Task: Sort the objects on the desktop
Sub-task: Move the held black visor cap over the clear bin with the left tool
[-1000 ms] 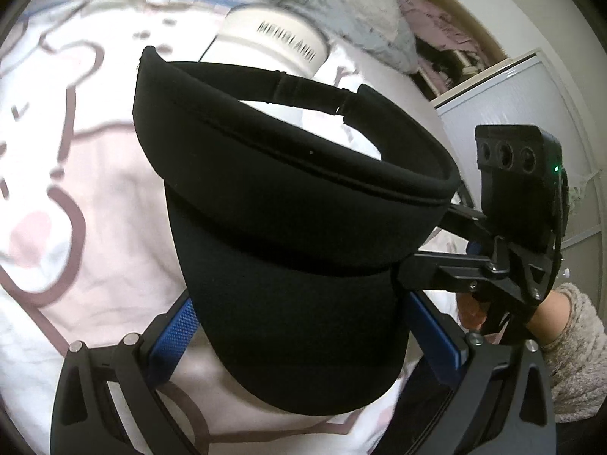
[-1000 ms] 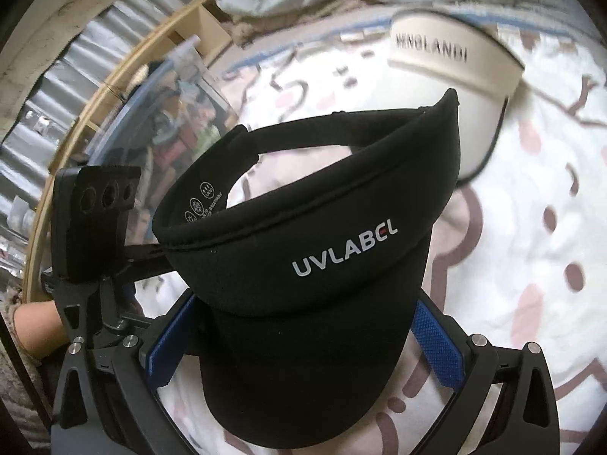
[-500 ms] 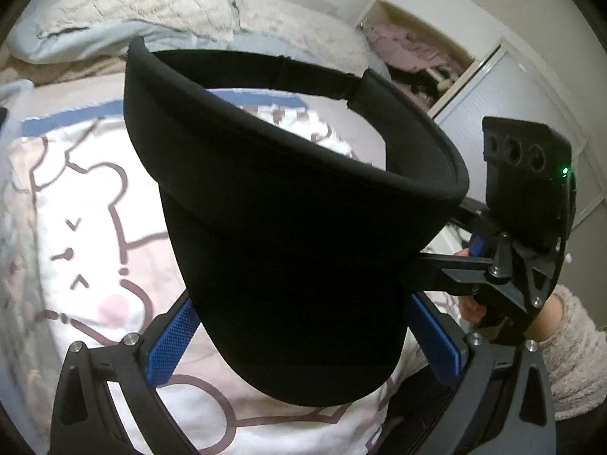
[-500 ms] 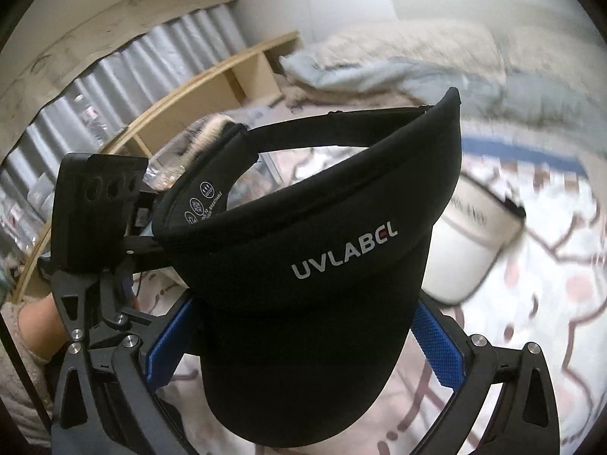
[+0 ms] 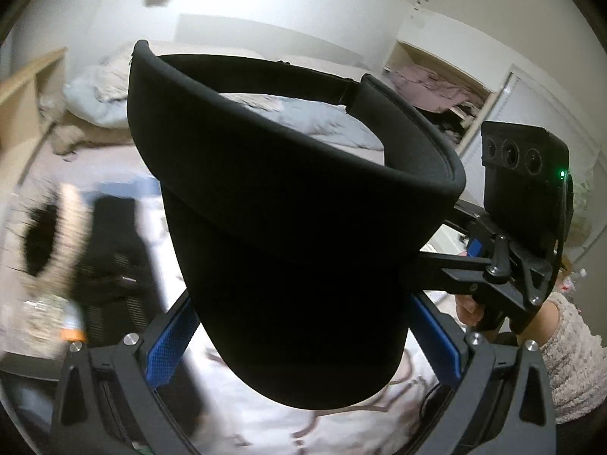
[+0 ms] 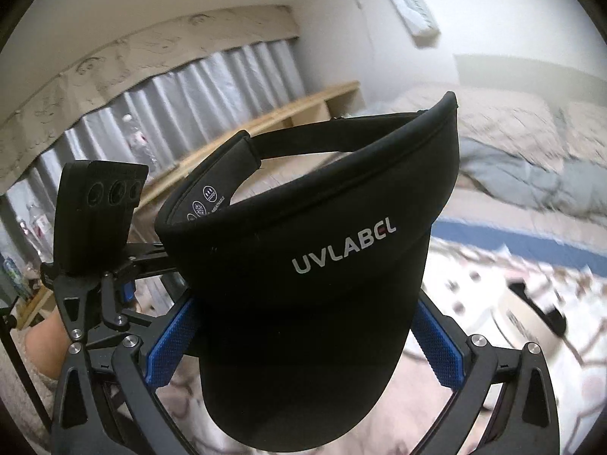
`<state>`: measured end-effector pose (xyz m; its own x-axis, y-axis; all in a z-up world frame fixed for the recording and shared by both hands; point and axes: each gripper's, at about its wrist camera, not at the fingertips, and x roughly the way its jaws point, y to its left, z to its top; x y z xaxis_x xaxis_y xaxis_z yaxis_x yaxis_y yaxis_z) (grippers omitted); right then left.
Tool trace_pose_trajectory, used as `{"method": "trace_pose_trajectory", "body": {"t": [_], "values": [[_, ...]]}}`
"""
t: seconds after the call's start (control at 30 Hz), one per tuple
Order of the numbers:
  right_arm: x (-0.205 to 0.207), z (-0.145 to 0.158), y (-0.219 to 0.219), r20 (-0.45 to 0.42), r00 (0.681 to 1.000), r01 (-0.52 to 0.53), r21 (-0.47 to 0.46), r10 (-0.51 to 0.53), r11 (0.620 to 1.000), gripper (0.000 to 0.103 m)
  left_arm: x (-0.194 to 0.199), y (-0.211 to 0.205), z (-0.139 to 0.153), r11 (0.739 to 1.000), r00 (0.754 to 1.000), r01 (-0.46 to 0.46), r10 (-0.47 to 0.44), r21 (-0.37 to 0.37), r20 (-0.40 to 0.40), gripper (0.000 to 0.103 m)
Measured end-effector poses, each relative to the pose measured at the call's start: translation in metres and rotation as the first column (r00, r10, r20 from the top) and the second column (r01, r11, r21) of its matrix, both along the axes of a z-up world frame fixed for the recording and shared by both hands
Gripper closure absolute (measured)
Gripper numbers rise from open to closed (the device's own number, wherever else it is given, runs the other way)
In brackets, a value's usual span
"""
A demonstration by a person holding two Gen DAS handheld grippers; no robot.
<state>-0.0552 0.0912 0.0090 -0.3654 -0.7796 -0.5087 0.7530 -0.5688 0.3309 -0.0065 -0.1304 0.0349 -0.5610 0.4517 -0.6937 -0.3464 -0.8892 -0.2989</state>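
Two grippers share one black visor (image 5: pixel 288 235), held up above the bed with its brim pointing down toward each camera. From the left wrist, the left gripper (image 5: pixel 303 341) has its blue pads (image 5: pixel 170 341) set wide on either side of the brim; the brim hides the contact, so I cannot tell whether they press it. This side of the visor is plain black. At the right edge the right gripper (image 5: pixel 504 273) reaches in to the visor's side, with a hand (image 5: pixel 470 307) and knit sleeve (image 5: pixel 569 352) behind it; its jaws are hidden. Below lies a white printed bedspread (image 5: pixel 341 428), and a blurred fur-trimmed dark thing (image 5: pixel 57 242) sits at the left. From the right wrist, the visor (image 6: pixel 322 295) shows what the other view lacks: the lettering UVLABEL and care symbols inside the band. The right gripper (image 6: pixel 303 341) likewise straddles the brim with its pads (image 6: pixel 436 341) wide, contact hidden. The left gripper (image 6: pixel 102 265) appears at the left, before grey curtains (image 6: pixel 170 121). A cream visor (image 6: pixel 519 326) lies on the bedspread near the right edge.
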Motion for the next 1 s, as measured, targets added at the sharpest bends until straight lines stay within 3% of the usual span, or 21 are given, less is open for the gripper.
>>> {"method": "trace_pose_trajectory", "body": {"t": [0.23, 0.43, 0.73, 1.0], "values": [[-0.025, 0.011, -0.070, -0.045, 0.996, -0.079, -0.038, 0.077, 0.996, 0.000, -0.017, -0.070, 0.008, 0.996, 0.997, -0.071, 0.070, -0.053, -0.027, 0.000], [-0.049, -0.001, -0.118, -0.022, 0.996, -0.089, -0.050, 0.088, 0.995, 0.000, -0.036, -0.136, -0.014, 0.994, 0.995, -0.099, 0.099, -0.039, -0.014, 0.000], [-0.078, -0.044, -0.179, 0.077, 0.986, -0.147, 0.006, 0.147, 0.989, 0.000, -0.061, -0.179, -0.068, 0.984, 0.979, -0.178, 0.177, 0.007, 0.103, 0.000], [-0.095, -0.060, -0.203, 0.162, 0.971, -0.177, -0.017, 0.178, 0.984, 0.000, -0.066, -0.204, -0.084, 0.964, 0.959, -0.254, 0.241, 0.074, 0.146, 0.000]]}}
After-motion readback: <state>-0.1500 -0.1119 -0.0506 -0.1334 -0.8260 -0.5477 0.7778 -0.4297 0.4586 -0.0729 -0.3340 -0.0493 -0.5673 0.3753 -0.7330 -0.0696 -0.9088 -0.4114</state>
